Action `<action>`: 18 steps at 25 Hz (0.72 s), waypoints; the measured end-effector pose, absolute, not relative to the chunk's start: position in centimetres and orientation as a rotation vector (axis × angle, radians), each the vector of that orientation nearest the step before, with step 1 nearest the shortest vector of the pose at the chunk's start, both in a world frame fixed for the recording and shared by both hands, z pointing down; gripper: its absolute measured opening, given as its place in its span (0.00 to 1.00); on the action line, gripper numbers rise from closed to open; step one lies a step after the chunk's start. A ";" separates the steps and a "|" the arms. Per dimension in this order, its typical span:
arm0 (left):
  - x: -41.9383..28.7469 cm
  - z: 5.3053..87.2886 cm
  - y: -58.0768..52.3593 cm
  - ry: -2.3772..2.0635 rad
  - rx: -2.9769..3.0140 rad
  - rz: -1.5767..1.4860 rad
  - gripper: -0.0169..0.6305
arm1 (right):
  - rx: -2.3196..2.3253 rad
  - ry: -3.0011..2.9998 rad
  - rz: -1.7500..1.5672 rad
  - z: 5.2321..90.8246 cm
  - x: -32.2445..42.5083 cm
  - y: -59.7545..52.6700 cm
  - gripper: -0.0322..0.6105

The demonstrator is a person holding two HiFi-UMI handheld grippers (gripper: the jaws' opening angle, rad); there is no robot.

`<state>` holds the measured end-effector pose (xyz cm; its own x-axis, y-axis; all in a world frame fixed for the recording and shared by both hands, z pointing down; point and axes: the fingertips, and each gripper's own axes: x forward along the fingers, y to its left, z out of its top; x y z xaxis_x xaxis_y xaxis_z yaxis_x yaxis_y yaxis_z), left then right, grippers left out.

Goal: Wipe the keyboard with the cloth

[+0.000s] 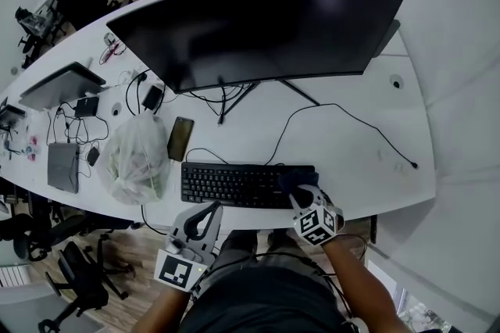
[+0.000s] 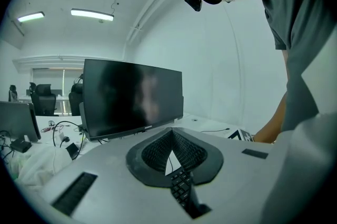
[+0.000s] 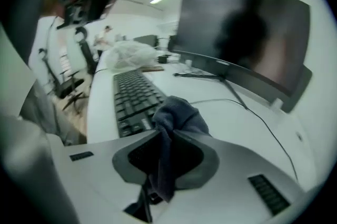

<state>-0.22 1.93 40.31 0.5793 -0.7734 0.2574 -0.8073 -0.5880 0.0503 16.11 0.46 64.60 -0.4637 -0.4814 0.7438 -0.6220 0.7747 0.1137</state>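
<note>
No text reading clearly anywhere. Key legends on keyboard [image 3: 131, 94] showing too small to make out. Small mark on near lower edge of monitor [image 2: 131, 97] staying illegible.

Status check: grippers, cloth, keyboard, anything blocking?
Right gripper shut on cloth, at right end of keyboard. Left gripper shut, empty, by its front edge. Phone, plastic bag left, off keys.

We're pinching a crumpled dark blue cloth [image 3: 177, 112] tight between the jaws of our right gripper [image 3: 164, 134]. It's bunching up right at the near end of the flat black keyboard [image 3: 131, 94] that's lying on the white desk [image 3: 231, 131], and a big curved dark monitor [image 3: 247, 39] is standing beyond.
</note>
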 end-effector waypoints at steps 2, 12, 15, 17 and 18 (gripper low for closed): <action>-0.5 40.3 1.7 -1.344 2.641 0.308 0.03 | 1.059 -2.074 0.349 64.5 19.8 -1.6 0.15; -0.9 40.3 0.8 -1.352 2.630 0.296 0.03 | 1.110 -2.047 0.449 64.7 21.7 1.7 0.15; -0.8 40.6 0.8 -1.348 2.619 0.296 0.03 | 0.958 -2.089 0.421 65.1 19.5 4.5 0.15; -0.5 40.6 0.8 -1.331 2.622 0.300 0.03 | 0.769 -2.149 0.308 65.0 16.4 6.6 0.15; -0.4 40.5 0.8 -1.324 2.627 0.300 0.03 | 0.779 -2.148 0.291 64.9 16.4 6.2 0.15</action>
<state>-0.36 0.79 40.53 0.5818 -0.7702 0.2613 -0.8075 -0.5853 0.0730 16.38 6.16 64.93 -0.4781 -0.4322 0.7647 -0.6200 0.7827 0.0547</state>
